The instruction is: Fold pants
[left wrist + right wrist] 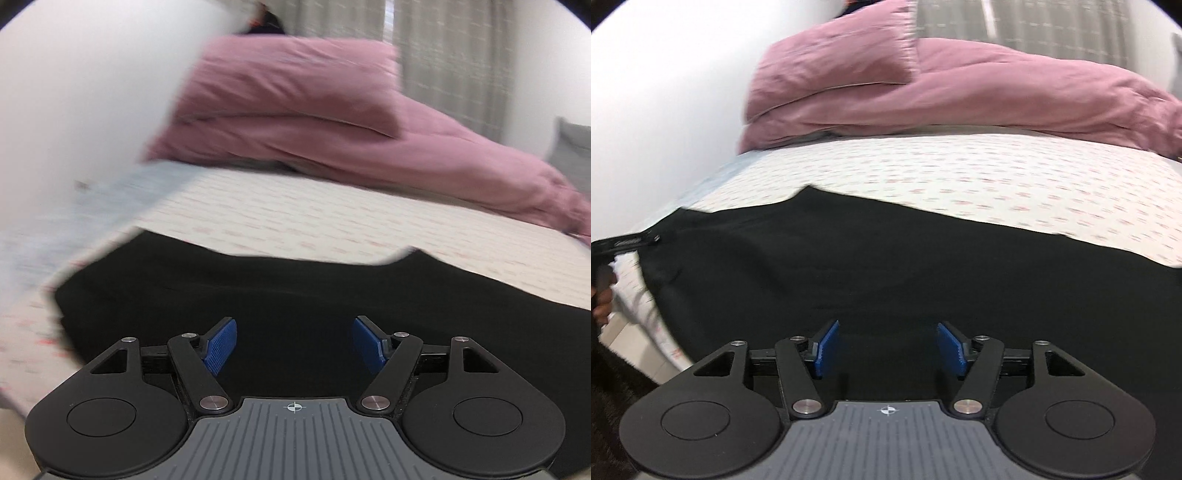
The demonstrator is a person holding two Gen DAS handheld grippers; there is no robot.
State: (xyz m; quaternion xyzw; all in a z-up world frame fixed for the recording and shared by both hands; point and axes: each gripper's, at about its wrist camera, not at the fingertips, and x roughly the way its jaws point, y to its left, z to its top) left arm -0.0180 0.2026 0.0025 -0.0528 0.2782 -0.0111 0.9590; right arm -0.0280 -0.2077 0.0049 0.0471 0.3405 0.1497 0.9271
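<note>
Black pants (258, 291) lie spread flat on a bed with a white patterned sheet (295, 218). In the left wrist view my left gripper (294, 345) hovers over the near part of the pants, its blue pads (221, 345) apart with only dark cloth behind them and nothing between. The right wrist view shows the same pants (886, 266) stretching across the bed, and my right gripper (888, 349) over them, its blue pads (951, 349) apart and holding nothing. At the left edge of that view the other gripper's black body (624, 243) and a hand (604, 295) show.
A heap of pink bedding and a pillow (295, 110) lies at the far side of the bed, also in the right wrist view (923, 85). A white wall (81, 85) stands at the left, grey curtains (443, 44) behind. The bed's left edge (639, 325) drops off.
</note>
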